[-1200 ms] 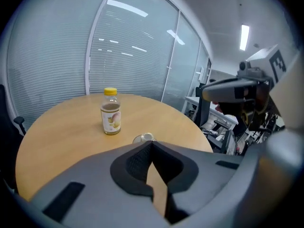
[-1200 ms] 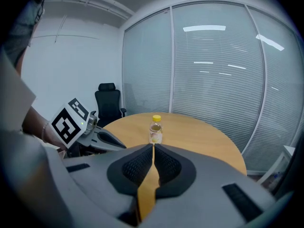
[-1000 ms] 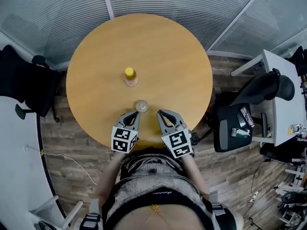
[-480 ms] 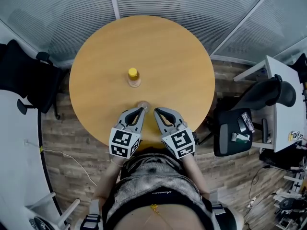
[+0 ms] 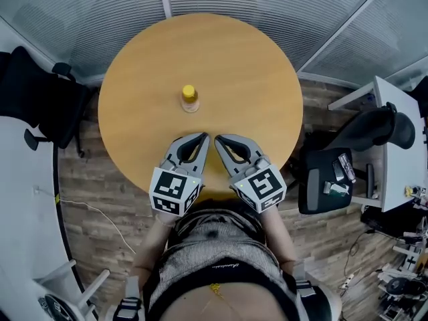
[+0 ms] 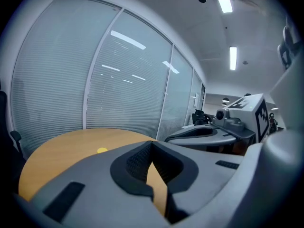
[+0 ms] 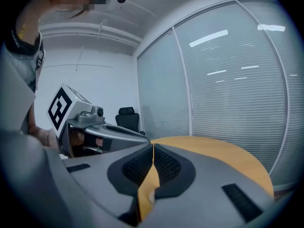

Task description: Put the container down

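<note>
The left gripper (image 5: 202,140) has its jaws pressed together with nothing between them, and the right gripper (image 5: 219,141) is the same, pads meeting and empty. The two sit side by side over the near edge of the round table (image 5: 241,72), tips almost touching each other and pointing away from the person, tilted slightly downward. Beyond the tips, well apart from both, a bottle (image 5: 190,99) with a yellow cap stands upright on the bare wood, its long axis vertical. It lies ahead and a little to the left, so the left gripper is the nearer one, and its cap (image 6: 101,150) shows low in the left gripper view, left of the jaws. Since neither gripper holds anything and the bottle rests on the table, the putting down looks done. A small pale round shape (image 7: 151,196) shows through the slit below the right jaws; I cannot tell what it is
</note>
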The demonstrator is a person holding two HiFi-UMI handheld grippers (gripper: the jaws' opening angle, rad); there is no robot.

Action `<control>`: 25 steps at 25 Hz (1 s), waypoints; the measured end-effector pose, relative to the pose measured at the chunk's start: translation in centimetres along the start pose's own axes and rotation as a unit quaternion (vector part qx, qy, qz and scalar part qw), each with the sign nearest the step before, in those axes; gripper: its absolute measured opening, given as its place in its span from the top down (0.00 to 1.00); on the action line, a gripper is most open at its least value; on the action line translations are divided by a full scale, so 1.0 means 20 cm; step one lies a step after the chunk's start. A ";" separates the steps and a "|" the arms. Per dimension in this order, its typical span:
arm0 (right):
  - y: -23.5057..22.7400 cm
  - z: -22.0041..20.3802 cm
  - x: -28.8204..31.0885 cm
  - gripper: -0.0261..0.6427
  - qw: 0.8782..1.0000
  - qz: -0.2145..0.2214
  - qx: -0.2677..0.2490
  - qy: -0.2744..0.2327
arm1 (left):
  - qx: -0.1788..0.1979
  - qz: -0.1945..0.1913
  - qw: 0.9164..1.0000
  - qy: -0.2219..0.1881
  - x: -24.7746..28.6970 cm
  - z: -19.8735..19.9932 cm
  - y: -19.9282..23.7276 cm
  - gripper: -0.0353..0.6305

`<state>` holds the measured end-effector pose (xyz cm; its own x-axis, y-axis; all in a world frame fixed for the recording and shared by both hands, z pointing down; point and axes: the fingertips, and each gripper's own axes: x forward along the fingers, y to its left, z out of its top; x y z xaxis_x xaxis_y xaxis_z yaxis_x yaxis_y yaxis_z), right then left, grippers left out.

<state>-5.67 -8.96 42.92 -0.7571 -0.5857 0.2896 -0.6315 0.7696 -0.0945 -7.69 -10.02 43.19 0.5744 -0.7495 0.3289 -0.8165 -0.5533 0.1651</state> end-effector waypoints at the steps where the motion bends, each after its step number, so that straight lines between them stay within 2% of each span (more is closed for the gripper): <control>1: 0.00 0.01 0.00 0.93 1.000 0.003 0.002 -0.001 | 0.001 0.000 1.000 0.000 0.00 0.01 0.00 0.92; 25: -0.03 -0.01 0.06 0.93 1.000 0.017 0.012 0.015 | -0.013 0.013 1.000 0.005 0.02 0.04 0.05 0.92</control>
<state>-6.16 -10.00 43.43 -0.7732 -0.5511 0.3138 -0.6095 0.7825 -0.1274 -8.24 -11.23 42.79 0.5531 -0.7596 0.3422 -0.8320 -0.5247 0.1801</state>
